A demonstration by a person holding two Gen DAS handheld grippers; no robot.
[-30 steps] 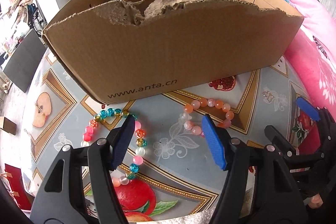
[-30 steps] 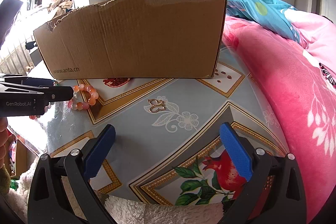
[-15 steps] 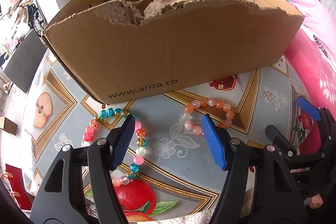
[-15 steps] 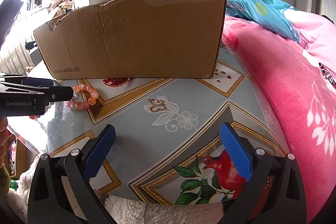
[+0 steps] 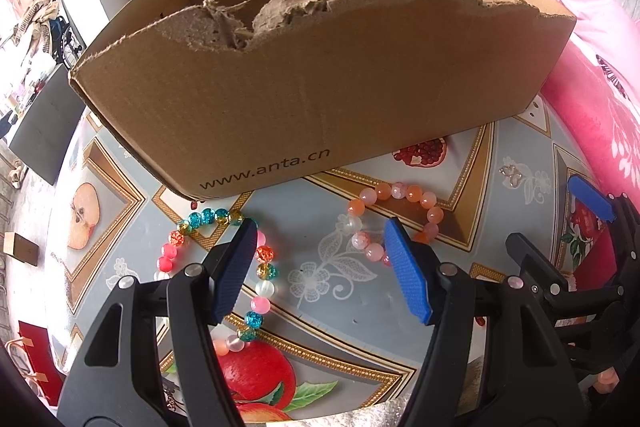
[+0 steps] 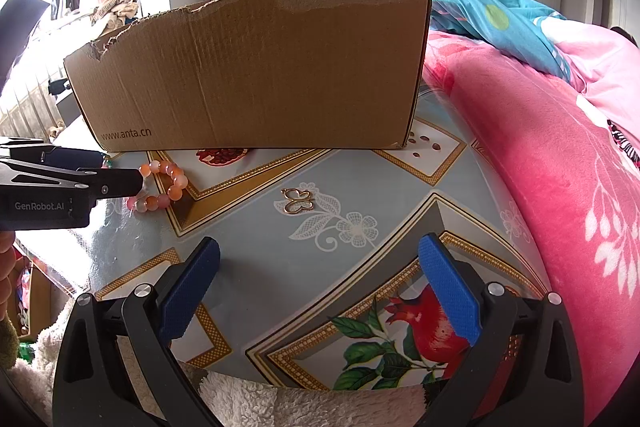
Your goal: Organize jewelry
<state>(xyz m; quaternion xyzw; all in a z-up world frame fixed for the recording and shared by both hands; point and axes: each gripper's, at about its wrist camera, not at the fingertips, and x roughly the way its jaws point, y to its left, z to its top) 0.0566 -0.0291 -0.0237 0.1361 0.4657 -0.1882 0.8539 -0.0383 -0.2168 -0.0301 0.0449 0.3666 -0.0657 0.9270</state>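
Note:
A torn cardboard box [image 5: 320,75] stands at the back of the patterned table [image 5: 340,287]. In front of it lie two bead bracelets: a multicoloured one [image 5: 262,269] partly behind my left gripper's left finger, and an orange-pink one [image 5: 396,193] by its right finger. My left gripper [image 5: 320,255] hovers open above the table between them, holding nothing. In the right wrist view a small gold butterfly pendant [image 6: 298,201] lies on the table ahead of my right gripper [image 6: 320,259], which is open and empty. The orange-pink bracelet [image 6: 164,187] shows there too, beside the box [image 6: 260,75].
A pink floral blanket [image 6: 560,187] borders the table on the right, with a blue quilt [image 6: 500,19] behind it. White fleece [image 6: 280,403] lies at the table's near edge. The left gripper's black body [image 6: 60,191] reaches in from the left of the right wrist view.

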